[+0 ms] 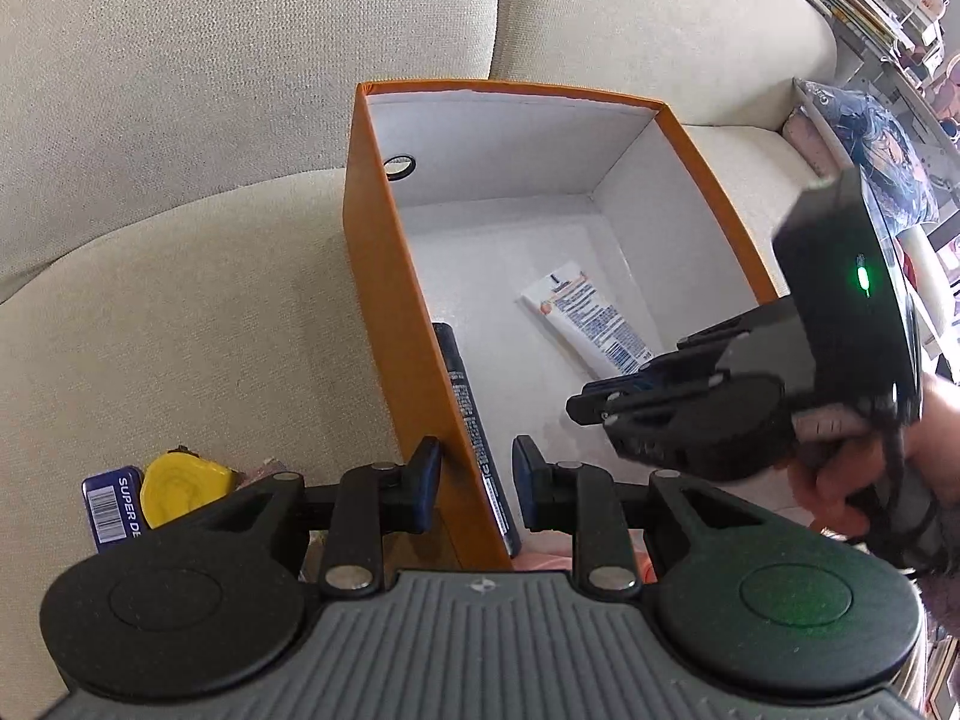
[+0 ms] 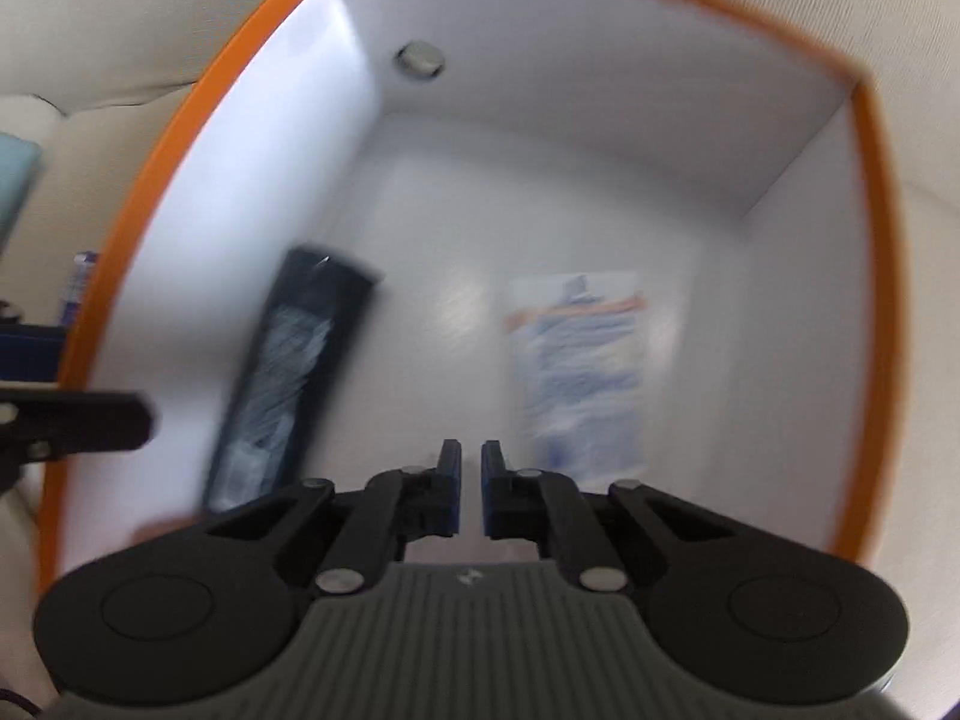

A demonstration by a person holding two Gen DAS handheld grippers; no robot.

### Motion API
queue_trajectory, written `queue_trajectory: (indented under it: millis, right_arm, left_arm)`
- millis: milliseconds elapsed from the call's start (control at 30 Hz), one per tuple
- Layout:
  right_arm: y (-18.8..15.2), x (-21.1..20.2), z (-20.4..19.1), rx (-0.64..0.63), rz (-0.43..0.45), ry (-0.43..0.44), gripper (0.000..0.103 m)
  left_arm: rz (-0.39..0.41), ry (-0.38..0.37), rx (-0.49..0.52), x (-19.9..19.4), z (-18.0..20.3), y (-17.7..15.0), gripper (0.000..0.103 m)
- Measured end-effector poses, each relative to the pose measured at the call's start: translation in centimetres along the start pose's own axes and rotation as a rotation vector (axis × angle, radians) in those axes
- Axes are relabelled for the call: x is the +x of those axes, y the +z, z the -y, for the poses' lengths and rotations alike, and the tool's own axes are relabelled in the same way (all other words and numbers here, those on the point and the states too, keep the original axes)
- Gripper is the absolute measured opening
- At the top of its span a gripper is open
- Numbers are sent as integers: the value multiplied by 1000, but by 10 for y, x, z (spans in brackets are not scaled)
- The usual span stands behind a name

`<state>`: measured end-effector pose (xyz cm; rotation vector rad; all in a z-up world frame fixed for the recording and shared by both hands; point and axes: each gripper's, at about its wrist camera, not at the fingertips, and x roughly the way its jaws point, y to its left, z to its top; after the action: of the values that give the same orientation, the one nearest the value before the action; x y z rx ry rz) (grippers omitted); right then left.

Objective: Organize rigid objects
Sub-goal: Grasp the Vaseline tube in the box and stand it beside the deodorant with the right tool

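Note:
An orange box (image 1: 384,300) with a white inside stands on a beige sofa. In it lie a white tube (image 1: 591,324) with blue and orange print and a dark flat tube (image 1: 474,426) against the left wall. My left gripper (image 1: 477,483) is open and straddles the box's near left wall. My right gripper (image 2: 471,486) hovers over the box (image 2: 150,198), its jaws nearly together with a narrow gap and nothing between them. The right wrist view is blurred; the white tube (image 2: 582,366) and dark tube (image 2: 288,378) lie below it.
A yellow tape measure (image 1: 180,489) and a blue tin (image 1: 111,507) with a barcode lie on the sofa cushion (image 1: 210,312) left of the box. A patterned pillow (image 1: 870,138) and shelves of books (image 1: 858,6) are at the far right.

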<state>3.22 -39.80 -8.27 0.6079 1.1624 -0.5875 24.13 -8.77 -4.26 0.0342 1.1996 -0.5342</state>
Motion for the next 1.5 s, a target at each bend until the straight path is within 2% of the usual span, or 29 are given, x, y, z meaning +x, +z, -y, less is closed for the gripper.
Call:
queue_trajectory:
  millis: [67, 100, 133, 167, 200, 333, 467, 600, 700, 767, 833, 967, 1100, 1200, 1300, 1500]
  right_arm:
    - [-7, -4, -5, -40, 37, -48, 10]
    - [-8, -8, -5, -55, 65, -80, 18]
    - [-9, -11, -4, -63, 83, -112, 39]
    - [-8, -13, -2, -67, 92, -144, 46]
    - [-7, -14, 0, -73, 96, -179, 48]
    - [-1, 0, -2, -96, 37, -254, 48]
    - [1, 13, 8, -62, -5, -249, 46]
    - [-2, 15, 13, -22, -17, -188, 42]
    - [-6, 12, 9, 23, -48, -76, 42]
    - [-7, 10, 7, 60, -47, -13, 44]
    - [-7, 5, 5, 90, -32, 34, 50]
    - [-8, -2, 13, 172, -28, 117, 52]
    - [-12, 3, 27, 216, -30, 101, 41]
    - [-15, 4, 33, 219, -12, 126, 42]
    - [-17, 5, 30, 209, -38, 147, 41]
    - [-19, 4, 37, 302, -44, 196, 36]
  left_arm:
    - [-1, 6, 1, 1, -1, -2, 29]
    - [-2, 10, -2, 2, -2, -1, 29]
    - [-2, 11, -5, 2, -2, -1, 29]
    - [-1, 9, -8, 3, -3, -2, 29]
    - [1, 7, -11, 3, -3, -2, 29]
    - [5, 3, -17, 4, -3, -3, 29]
    - [3, -2, -19, 6, -5, -2, 29]
    - [0, -3, -23, 8, -7, -2, 29]
    - [-2, -5, -28, 9, -9, -4, 29]
    - [-6, -6, -28, 10, -8, -5, 28]
    - [-7, -6, -27, 10, -7, -6, 29]
    - [-3, -4, -33, 9, -7, -7, 29]
    - [-1, -5, -34, 10, -6, -6, 29]
    - [-4, -2, -34, 11, -7, -5, 29]
    - [-5, -1, -39, 11, -9, -5, 29]
    - [-5, -1, -41, 12, -7, -4, 29]
